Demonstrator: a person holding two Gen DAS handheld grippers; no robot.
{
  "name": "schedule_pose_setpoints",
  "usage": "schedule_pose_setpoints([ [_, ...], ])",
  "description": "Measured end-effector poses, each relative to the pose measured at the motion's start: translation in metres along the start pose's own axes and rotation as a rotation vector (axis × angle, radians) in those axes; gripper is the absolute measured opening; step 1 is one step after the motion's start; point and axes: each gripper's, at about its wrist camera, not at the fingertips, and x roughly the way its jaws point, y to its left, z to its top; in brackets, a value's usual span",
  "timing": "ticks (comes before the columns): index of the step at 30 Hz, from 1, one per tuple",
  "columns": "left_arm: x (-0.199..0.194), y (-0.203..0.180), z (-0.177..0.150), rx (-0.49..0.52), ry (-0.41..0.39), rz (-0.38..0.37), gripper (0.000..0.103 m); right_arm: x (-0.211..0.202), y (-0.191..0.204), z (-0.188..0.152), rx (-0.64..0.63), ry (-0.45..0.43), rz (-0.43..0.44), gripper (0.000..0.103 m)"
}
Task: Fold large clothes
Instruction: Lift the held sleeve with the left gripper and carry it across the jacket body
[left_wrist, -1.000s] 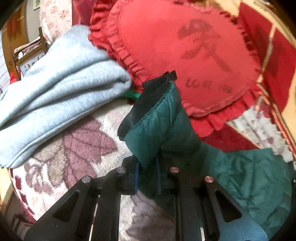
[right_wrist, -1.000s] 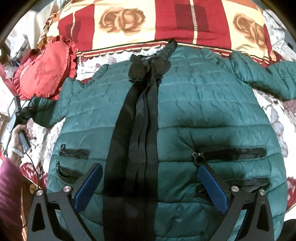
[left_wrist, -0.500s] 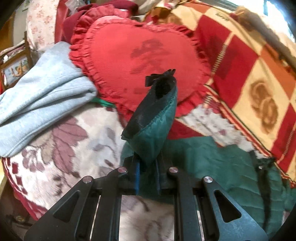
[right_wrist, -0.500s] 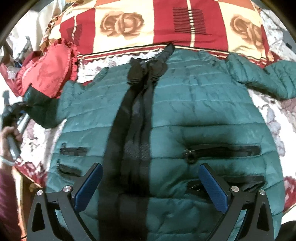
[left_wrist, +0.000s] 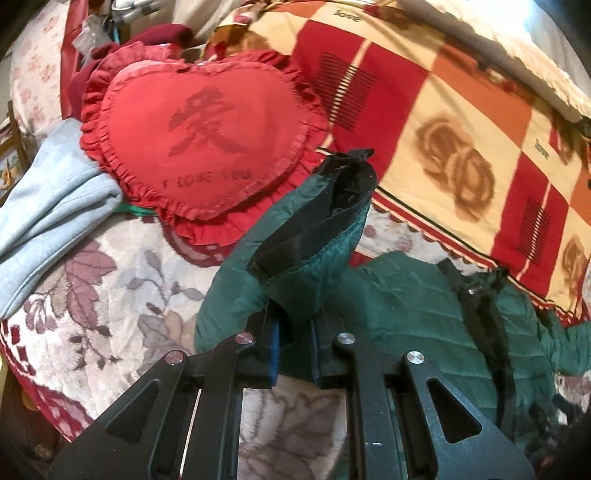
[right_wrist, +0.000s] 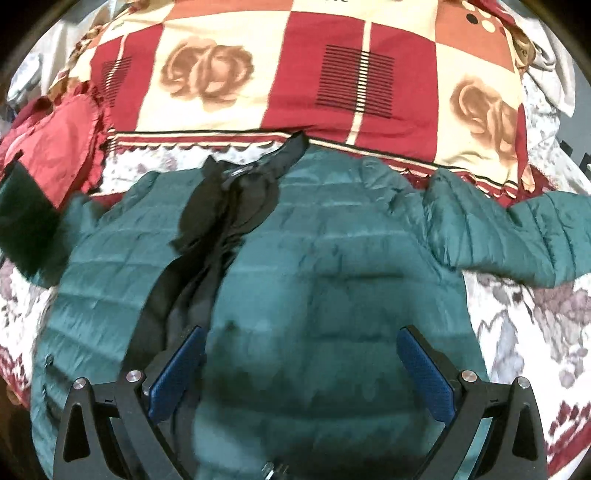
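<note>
A dark green quilted jacket (right_wrist: 332, 266) lies front up on the bed, its black zipper band (right_wrist: 207, 251) running down the middle. My left gripper (left_wrist: 293, 343) is shut on the jacket's left sleeve cuff (left_wrist: 317, 236), green with black lining, and holds it lifted above the bedspread. The same raised cuff (right_wrist: 26, 218) shows at the left edge of the right wrist view. My right gripper (right_wrist: 301, 363) is open and empty, low over the jacket's lower body. The other sleeve (right_wrist: 517, 236) lies stretched out to the right.
A red heart-shaped ruffled cushion (left_wrist: 203, 140) lies left of the jacket, beside a folded light blue sweatshirt (left_wrist: 48, 206). A red and cream checked blanket with roses (right_wrist: 295, 74) lies behind the collar. The floral bedspread (left_wrist: 110, 295) covers the bed.
My left gripper has carried the cuff up and to the right, towards the jacket body. My right gripper has moved forward and lower over the jacket, still open.
</note>
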Motion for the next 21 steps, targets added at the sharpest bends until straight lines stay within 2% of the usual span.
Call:
schedule_pose_setpoints([
  [9,-0.008,-0.038,-0.004,0.034,0.026,-0.05,0.012,0.015,-0.021,0.005,0.054,0.007,0.026,0.103],
  [21,-0.015,-0.1,-0.01,0.076,0.048,-0.121,0.012,0.022,-0.053,0.01,0.138,0.019,0.015,0.103],
])
